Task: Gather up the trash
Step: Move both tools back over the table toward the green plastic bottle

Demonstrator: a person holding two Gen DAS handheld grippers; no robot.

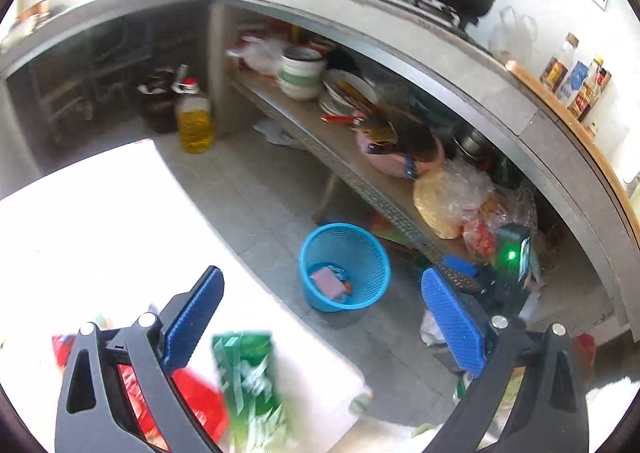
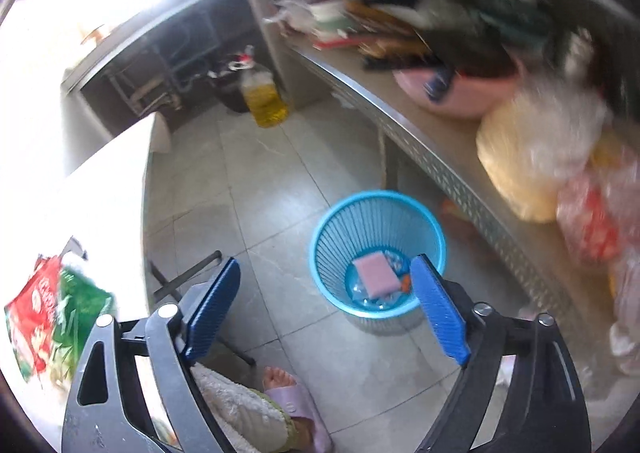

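Observation:
A blue mesh trash basket [image 1: 372, 265] [image 2: 340, 229] stands on the tiled floor beside the low shelf. A pink flat piece [image 1: 326, 279] [image 2: 374, 273] and some wrappers lie in its bottom. A green snack packet [image 1: 252, 381] [image 2: 76, 313] and a red packet [image 1: 196, 401] [image 2: 32, 317] lie on the white table [image 1: 100, 233] [image 2: 108, 193]. My left gripper [image 1: 322, 273] hangs open and empty over the table's edge, above the green packet. High above the floor, my right gripper [image 2: 326, 261] is open wide and empty, its right finger overlapping the basket.
A yellow oil bottle [image 1: 195, 125] [image 2: 266, 101] stands on the floor at the back. The metal shelf [image 1: 312, 125] holds bowls, plates, a pink basin and plastic bags. Pots sit on the stove above. A foot in a purple slipper [image 2: 288, 393] is below my right gripper.

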